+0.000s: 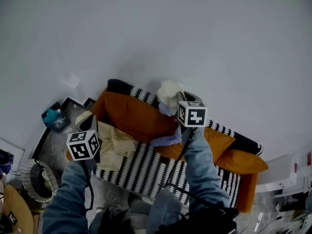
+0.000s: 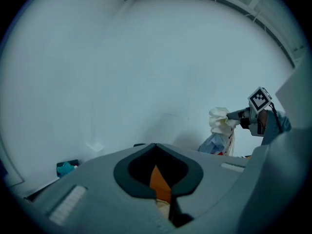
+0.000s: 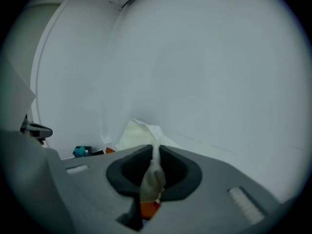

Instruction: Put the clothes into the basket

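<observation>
The clothes (image 1: 117,143) lie on the sofa (image 1: 131,113), basket (image 1: 25,174) to its left.

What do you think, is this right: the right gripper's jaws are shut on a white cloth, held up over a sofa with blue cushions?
Not quite. The cushions of the sofa are orange, not blue, as the head view shows. The rest holds: the right gripper has its jaws shut on a white cloth, held up over the sofa.
</observation>
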Demonstrator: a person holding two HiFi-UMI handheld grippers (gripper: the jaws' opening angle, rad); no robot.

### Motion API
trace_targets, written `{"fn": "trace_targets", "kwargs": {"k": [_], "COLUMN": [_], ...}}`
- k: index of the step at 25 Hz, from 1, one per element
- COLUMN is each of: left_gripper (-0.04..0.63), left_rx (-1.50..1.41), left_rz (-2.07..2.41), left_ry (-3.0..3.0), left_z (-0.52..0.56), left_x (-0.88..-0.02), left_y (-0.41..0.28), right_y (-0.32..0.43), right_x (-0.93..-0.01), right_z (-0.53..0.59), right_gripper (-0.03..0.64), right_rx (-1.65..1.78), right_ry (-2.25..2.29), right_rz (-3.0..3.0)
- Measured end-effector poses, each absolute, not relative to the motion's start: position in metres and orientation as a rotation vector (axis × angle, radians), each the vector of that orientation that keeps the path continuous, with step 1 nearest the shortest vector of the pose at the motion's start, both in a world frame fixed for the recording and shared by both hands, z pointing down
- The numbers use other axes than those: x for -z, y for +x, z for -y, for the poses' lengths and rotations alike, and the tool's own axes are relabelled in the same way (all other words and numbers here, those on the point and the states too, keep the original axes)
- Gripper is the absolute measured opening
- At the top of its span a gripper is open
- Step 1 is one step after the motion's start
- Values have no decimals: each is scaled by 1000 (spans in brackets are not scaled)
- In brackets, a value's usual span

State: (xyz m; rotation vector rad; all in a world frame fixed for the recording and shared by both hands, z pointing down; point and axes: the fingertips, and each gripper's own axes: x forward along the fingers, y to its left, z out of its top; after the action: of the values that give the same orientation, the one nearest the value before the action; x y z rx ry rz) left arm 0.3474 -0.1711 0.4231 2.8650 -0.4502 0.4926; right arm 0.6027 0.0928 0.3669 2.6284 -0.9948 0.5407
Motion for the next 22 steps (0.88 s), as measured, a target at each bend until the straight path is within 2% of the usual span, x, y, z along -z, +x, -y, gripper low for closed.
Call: {"fn": "trace_targets", "kwargs": {"k": [13,22], "left_gripper": [2,2], "left_rx": [-250,-142], "left_rz": [469,601], "left_ry": [2922,2901], "left_z": [193,243], "left_x": [-337,-313], "left_y": [261,155], "right_y": [490,374], "right_x": [-252,-191], "right_z": [-49,37], "right_gripper": [44,43], "right_rx": [-287,-126], "right_ry": [2645,2562], "right_rz": [1098,1300]}}
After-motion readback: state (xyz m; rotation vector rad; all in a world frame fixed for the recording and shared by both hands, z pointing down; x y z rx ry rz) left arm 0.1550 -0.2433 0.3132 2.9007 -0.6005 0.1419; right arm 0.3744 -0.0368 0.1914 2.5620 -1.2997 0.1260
